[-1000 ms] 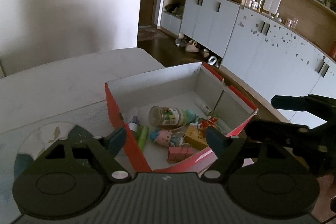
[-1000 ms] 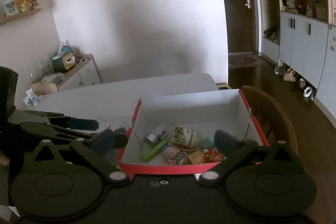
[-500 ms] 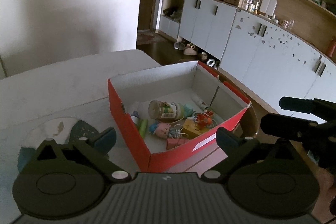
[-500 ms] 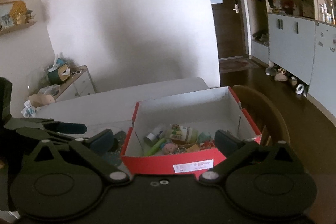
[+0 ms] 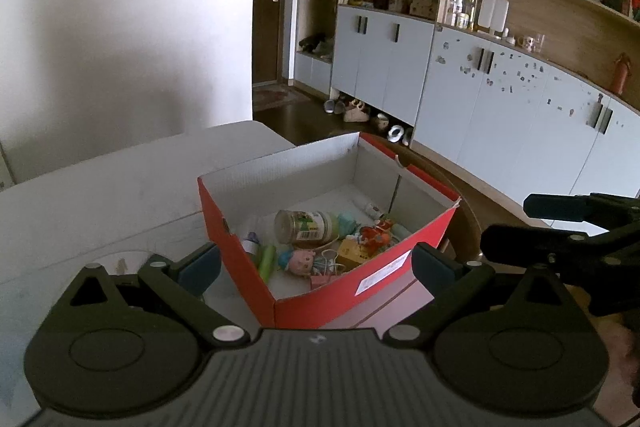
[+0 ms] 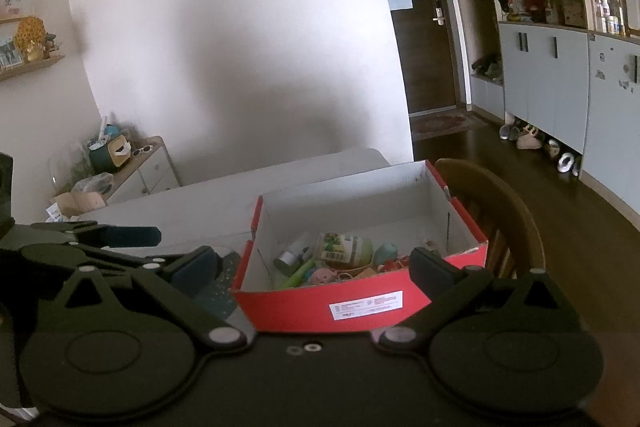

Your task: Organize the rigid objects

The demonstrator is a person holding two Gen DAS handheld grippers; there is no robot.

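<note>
So there's a red box (image 5: 352, 279) with a white inside and a white label on its near wall, sitting at the tabletop's (image 5: 120, 187) right edge, next to a wooden chair (image 6: 500, 211). All the stuff is piled at the near end: a jar (image 5: 306, 227) with a green label on its side, a green marker (image 5: 266, 261), a little pink pig toy (image 5: 300, 261), a yellow block (image 5: 352, 251), a red toy (image 5: 374, 233) and some binder clips (image 5: 328, 267). The far end is bare white cardboard. Left gripper (image 5: 316, 263) and right gripper (image 6: 314, 269) both hang over the near side of the box, fingers spread wide, nothing in either.
</note>
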